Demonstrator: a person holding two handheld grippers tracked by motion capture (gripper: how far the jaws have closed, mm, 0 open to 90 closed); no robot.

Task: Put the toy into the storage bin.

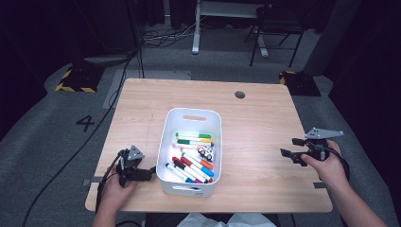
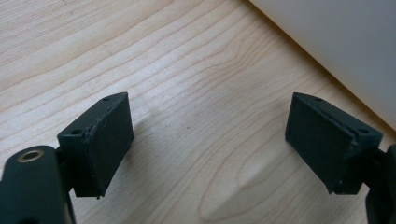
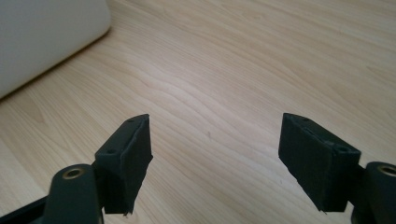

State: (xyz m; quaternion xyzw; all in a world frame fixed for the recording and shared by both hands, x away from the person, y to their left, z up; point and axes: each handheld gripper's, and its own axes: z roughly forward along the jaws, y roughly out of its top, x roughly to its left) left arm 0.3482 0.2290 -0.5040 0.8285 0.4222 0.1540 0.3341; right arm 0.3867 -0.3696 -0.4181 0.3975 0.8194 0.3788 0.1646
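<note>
White bin [image 1: 191,151] at table [image 1: 265,123] centre, long axis running away from me; markers [image 1: 194,158] piled inside, mostly lying crosswise or slanted. My left gripper [image 1: 150,171] just beside bin's near-left corner, jaws wide, empty, pointing at bin wall [image 2: 345,46]. My right gripper [image 1: 289,147] well apart to bin's right, jaws wide, empty, aimed toward bin [image 3: 42,37]. Left is nearer; likely first reach.

Bare table [image 1: 265,142] both sides; white bin [image 1: 189,187] blocks centre, markers [image 1: 194,158] inside.
</note>
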